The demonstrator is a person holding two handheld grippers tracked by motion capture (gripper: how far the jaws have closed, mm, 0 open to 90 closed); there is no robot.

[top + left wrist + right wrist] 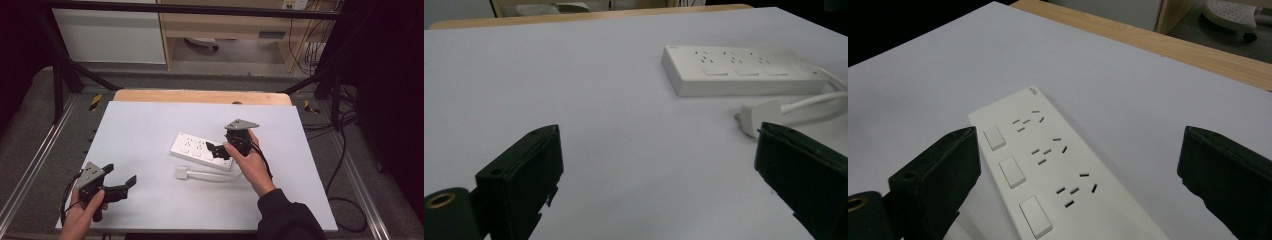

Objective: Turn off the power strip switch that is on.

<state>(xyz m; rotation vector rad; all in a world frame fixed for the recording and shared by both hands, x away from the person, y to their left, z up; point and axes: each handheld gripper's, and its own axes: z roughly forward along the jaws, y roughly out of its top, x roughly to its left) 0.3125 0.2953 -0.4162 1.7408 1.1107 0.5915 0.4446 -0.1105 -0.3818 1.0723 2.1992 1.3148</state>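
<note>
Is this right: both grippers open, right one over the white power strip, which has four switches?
Not quite: the power strip has three switches, not four, as the right gripper view shows. The rest holds: the left gripper and right gripper are both open, and the right one is over the strip.

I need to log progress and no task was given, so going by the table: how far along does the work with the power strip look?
Early. Nothing looks done: the white power strip lies flat on the table, its sockets empty, its plug loose beside it. In hand: the right gripper hovers open above the strip, jaws either side of it. The left gripper waits open near the table's front left. Any grasp, switching or plugging looks still ahead.
</note>
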